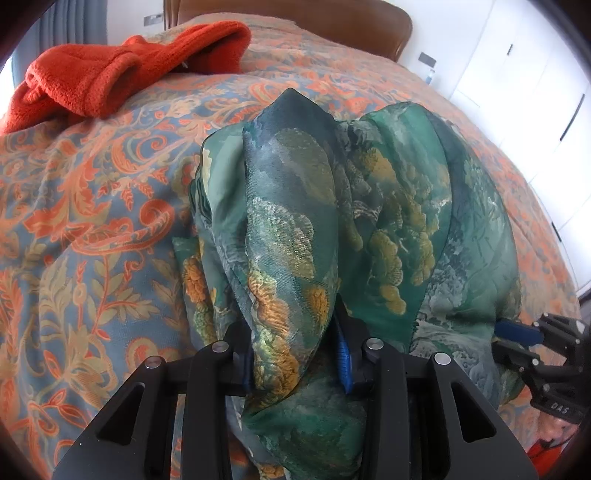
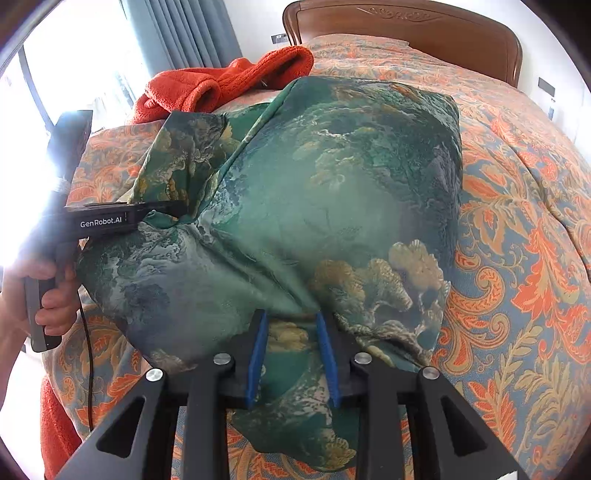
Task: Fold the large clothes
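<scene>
Bed: we see a wide bed with a carved brown wooden headboard (image 2: 402,27), covered by a blue quilted bedspread with orange and tan paisley leaves (image 2: 517,229).
Centre: a green, sheer, landscape-printed garment (image 2: 332,192) lies bunched on the bedspread.
Eleven o'clock: a rumpled red-orange fleece garment (image 2: 221,85) rests near the headboard.

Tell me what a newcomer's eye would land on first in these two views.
First, the green printed garment, bunched in the middle of the bed and pinched by both the left gripper and the right gripper. Next, the bright red fleece, crumpled at the far left of the bed. Under it all lies the busy orange-and-blue paisley bedspread.
</scene>
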`<state>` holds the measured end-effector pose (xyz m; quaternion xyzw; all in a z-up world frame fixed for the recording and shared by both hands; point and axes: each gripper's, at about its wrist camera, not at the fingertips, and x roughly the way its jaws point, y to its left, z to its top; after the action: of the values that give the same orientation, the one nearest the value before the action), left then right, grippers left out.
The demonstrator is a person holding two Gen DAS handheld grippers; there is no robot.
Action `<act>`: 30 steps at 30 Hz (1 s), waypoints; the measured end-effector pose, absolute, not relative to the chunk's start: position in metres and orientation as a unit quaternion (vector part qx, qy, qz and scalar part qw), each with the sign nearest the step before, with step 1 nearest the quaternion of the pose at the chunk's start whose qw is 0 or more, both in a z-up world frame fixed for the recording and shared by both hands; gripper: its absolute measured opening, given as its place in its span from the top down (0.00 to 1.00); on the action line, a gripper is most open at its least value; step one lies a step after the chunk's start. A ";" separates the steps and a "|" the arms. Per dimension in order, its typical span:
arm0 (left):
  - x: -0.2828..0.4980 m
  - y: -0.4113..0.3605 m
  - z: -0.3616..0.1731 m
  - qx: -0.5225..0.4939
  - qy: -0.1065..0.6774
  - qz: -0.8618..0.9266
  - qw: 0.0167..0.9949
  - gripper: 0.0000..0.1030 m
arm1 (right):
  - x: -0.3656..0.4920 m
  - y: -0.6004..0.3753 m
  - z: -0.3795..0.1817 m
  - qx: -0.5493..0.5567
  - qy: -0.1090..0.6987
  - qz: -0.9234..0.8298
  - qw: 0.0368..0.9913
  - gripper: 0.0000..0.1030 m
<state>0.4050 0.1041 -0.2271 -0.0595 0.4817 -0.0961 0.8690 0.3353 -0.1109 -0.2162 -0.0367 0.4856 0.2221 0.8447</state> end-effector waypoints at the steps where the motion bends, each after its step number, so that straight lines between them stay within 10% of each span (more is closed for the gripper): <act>1: 0.403 0.103 -0.226 -0.059 0.481 -0.095 0.870 0.66 | 0.336 -0.109 -0.215 -0.037 0.487 0.220 0.844 0.72; 16: 0.399 0.105 -0.229 -0.058 0.468 -0.093 0.877 0.66 | 0.423 -0.068 -0.125 -0.005 0.428 0.182 0.885 0.71; 30: 0.403 0.111 -0.245 -0.090 0.463 -0.096 0.877 0.65 | 0.552 -0.065 -0.228 0.043 0.471 0.140 0.870 0.71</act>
<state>0.4032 0.1111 -0.2448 -0.0905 0.4627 -0.0960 0.8766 0.5515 -0.0649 -0.2284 0.0433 0.4709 0.1396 0.8700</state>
